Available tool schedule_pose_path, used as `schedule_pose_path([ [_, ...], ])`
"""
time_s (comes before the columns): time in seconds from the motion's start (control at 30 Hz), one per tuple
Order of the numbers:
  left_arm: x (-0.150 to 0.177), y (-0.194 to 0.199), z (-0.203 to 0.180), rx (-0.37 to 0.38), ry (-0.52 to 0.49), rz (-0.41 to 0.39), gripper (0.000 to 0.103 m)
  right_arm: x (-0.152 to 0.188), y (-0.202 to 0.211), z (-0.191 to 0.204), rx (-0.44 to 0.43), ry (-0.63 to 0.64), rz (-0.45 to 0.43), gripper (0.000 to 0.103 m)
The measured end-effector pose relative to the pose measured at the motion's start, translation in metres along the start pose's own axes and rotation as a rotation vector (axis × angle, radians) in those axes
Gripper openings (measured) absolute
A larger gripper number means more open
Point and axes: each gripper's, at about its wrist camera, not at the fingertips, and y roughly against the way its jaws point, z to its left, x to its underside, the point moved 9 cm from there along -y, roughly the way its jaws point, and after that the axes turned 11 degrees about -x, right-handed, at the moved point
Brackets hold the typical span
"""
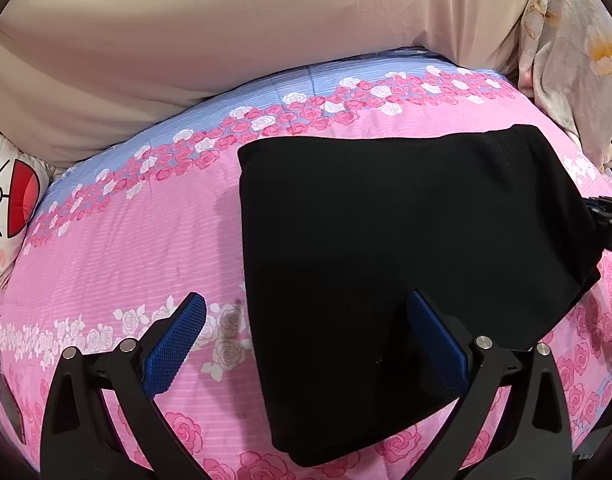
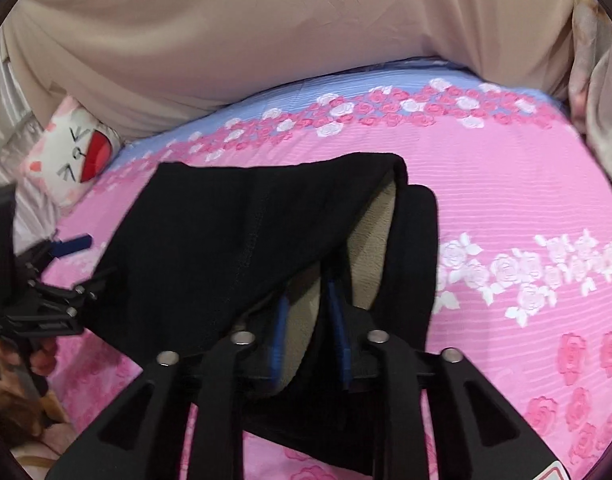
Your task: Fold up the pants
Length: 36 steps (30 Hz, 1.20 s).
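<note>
I see the black pants [image 1: 405,248] lying on the bed's pink floral bedspread [image 1: 126,248], already folded into a compact block at centre-right of the left wrist view.

Left claw [image 1: 306,336]: released, jaws spread wide. Its right finger hangs over the pants' near edge; its left finger is over bare bedspread. I judge it grips nothing.

Right claw [image 2: 307,320]: clenched on the pants [image 2: 234,240] at the edge nearest its camera, with beige lining showing between the lifted layers.

The block's long axis runs from the lower centre toward the upper right of the left view. The right claw holds the edge at far right; I judge the next fold carries that edge toward the left claw.
</note>
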Motion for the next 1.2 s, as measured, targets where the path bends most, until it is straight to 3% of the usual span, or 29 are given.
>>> schedule_pose_path([
  [0.17,0.001,0.002,-0.001,-0.001,0.005,0.002,0.098,-0.005,-0.017,0.008,0.024,0.037,0.016,0.034],
  [0.2,0.000,0.003,-0.002,0.000,0.003,0.000,0.098,-0.005,-0.020,0.011,0.038,0.048,0.023,0.028],
  [0.23,0.000,0.006,-0.002,-0.001,0.001,-0.006,0.098,-0.005,-0.019,0.012,0.028,0.041,0.026,0.012],
  [0.27,-0.001,0.008,-0.001,-0.004,-0.002,-0.013,0.098,-0.008,-0.014,0.014,0.014,0.043,0.011,0.009],
  [0.4,-0.003,0.014,0.005,-0.022,-0.010,-0.038,0.098,-0.017,0.028,-0.002,-0.001,-0.025,-0.104,0.006],
  [0.47,-0.002,0.010,0.006,-0.018,0.003,-0.030,0.098,-0.002,0.018,-0.035,0.126,-0.037,-0.033,0.000],
  [0.5,0.000,0.004,0.005,-0.019,0.006,-0.017,0.098,0.008,0.012,-0.051,0.133,-0.085,-0.006,0.000],
  [0.57,0.005,-0.009,0.000,-0.019,-0.004,0.020,0.098,0.010,0.026,-0.054,0.058,-0.169,-0.070,0.000],
  [0.6,0.007,-0.012,-0.001,-0.024,-0.007,0.030,0.098,0.008,0.037,-0.050,0.071,-0.167,-0.100,0.000],
  [0.67,0.009,-0.012,-0.001,-0.021,0.002,0.028,0.098,0.001,0.061,-0.028,0.117,-0.093,-0.167,0.011],
  [0.77,0.007,-0.009,-0.005,-0.008,0.000,0.025,0.098,-0.001,0.059,-0.001,0.064,-0.066,-0.174,0.018],
  [0.9,0.004,-0.005,-0.011,-0.005,-0.021,0.005,0.098,0.004,0.035,0.031,-0.020,-0.040,-0.148,0.019],
  [0.97,0.005,-0.007,-0.015,-0.011,-0.038,0.007,0.098,0.015,0.020,0.042,-0.037,-0.003,-0.114,0.019],
  [1.0,0.005,-0.009,-0.017,-0.015,-0.041,0.011,0.098,0.021,0.009,0.042,0.008,0.037,-0.079,0.017],
  [1.07,0.005,-0.012,-0.018,-0.014,-0.041,0.014,0.098,0.033,-0.002,0.015,0.103,0.025,-0.046,0.001],
  [1.1,0.006,-0.012,-0.017,-0.013,-0.042,0.016,0.098,0.037,-0.001,0.006,0.077,-0.010,-0.061,0.000],
  [1.13,0.006,-0.011,-0.017,-0.007,-0.040,0.018,0.098,0.040,0.004,-0.007,-0.014,-0.100,-0.091,0.000],
  [1.2,0.005,-0.006,-0.013,-0.006,-0.029,0.011,0.098,0.042,0.016,-0.017,-0.032,-0.152,-0.118,0.000],
])
